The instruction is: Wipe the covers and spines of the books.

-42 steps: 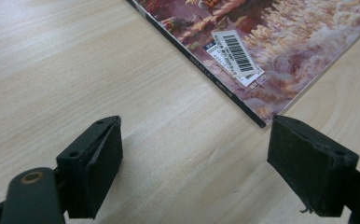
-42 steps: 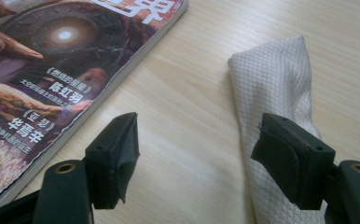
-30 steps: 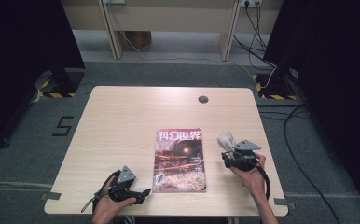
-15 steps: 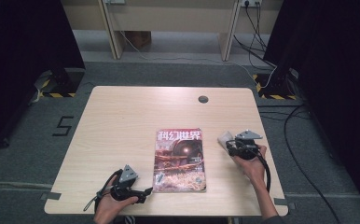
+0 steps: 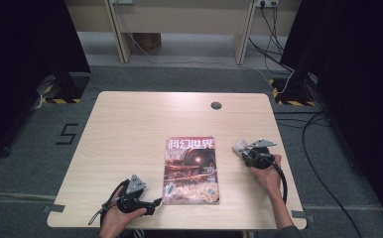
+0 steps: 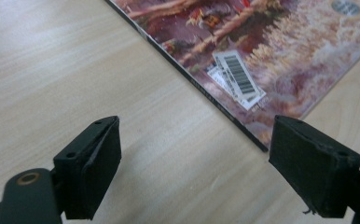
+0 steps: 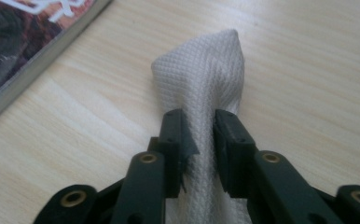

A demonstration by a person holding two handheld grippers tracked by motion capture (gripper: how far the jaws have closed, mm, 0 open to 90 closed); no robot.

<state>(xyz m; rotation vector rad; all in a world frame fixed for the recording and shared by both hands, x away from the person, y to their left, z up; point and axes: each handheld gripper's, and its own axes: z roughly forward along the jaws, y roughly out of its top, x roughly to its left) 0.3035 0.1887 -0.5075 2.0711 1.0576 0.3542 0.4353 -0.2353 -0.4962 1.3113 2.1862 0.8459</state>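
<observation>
Lying at the table's point(image 5: 130, 129) near middle in the high view, the magazine point(image 5: 190, 171) separates the left gripper point(image 5: 152, 204) from the right gripper point(image 5: 242, 150). The left gripper view shows jaws spread wide at the magazine's barcoded corner. The right gripper view shows jaws pinching a white folded cloth point(image 7: 206, 84) just beside the magazine.

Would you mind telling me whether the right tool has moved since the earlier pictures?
Yes. The right tool, holding the white cloth, has moved farther right from the magazine.
</observation>
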